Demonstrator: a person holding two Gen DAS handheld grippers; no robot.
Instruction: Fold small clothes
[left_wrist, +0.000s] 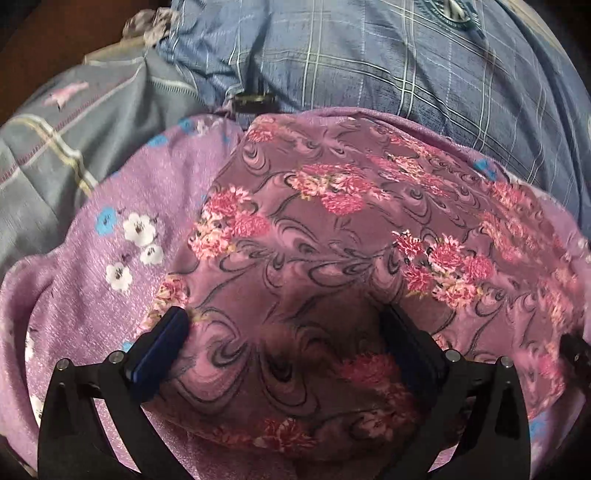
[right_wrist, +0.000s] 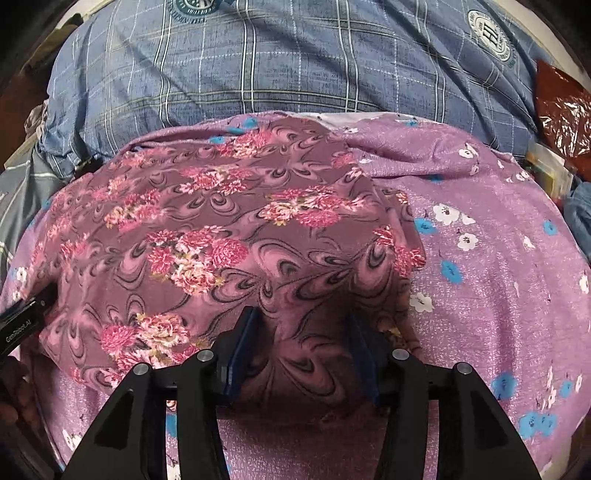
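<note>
Apparently both the left gripper (left_wrist: 284, 332) and right gripper (right_wrist: 303, 336) straddle the floral garment (left_wrist: 332, 221) with jaws wide

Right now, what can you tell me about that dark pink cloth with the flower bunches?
The flowered cloth is a soft, thin-looking mauve fabric printed with pink flower clusters and dark swirls. It lies rumpled and seemingly folded over on a lilac sheet dotted with white and blue blossoms, in front of a blue checked pillow. Its near edge bunches up between the open fingers of the left gripper and the right gripper.
</note>
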